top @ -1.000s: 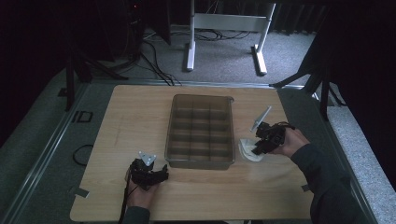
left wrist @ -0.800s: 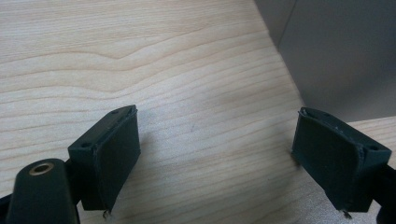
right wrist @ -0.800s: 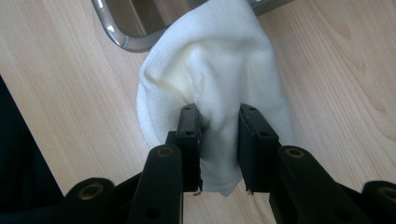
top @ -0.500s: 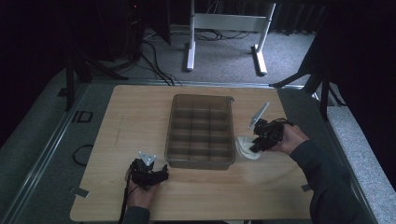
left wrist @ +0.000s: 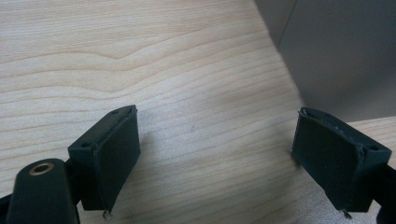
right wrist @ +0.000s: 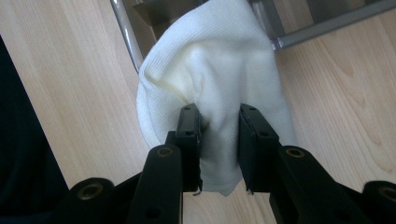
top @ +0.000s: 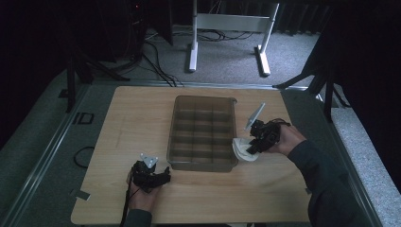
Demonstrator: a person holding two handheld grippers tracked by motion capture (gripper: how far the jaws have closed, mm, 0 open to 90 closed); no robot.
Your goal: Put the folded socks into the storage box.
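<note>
The right gripper [right wrist: 219,140] is pinching a bunched white cloth [right wrist: 210,74] between its jaws, the fabric bulging out above and around the pads; in the high view the right gripper [top: 257,142] is sitting just beside the right wall of the divided tray [top: 204,100], with the cloth [top: 243,149] hanging at its tip, close against the tray's near right corner and low over the table [top: 132,113]. The tray is lying to the left of this gripper as the high view shows it, its long axis running away from the person toward the far edge of the table; so the coming move, as I am judging it, is calling for a lift over the wall and a short carry leftward into one of the compartments. The right hand [top: 283,139] is by far the nearer one to cloth and tray wall alike. The left gripper [left wrist: 229,158] is standing open with nothing between its jaws, resting low over bare wood near the tray's near left corner; in the high view the left gripper [top: 150,174] is lying well apart from the cloth. Counting: one cloth, one tray, two grippers; the tray is appearing to hold a grid of three columns by four rows, all seemingly empty.
</note>
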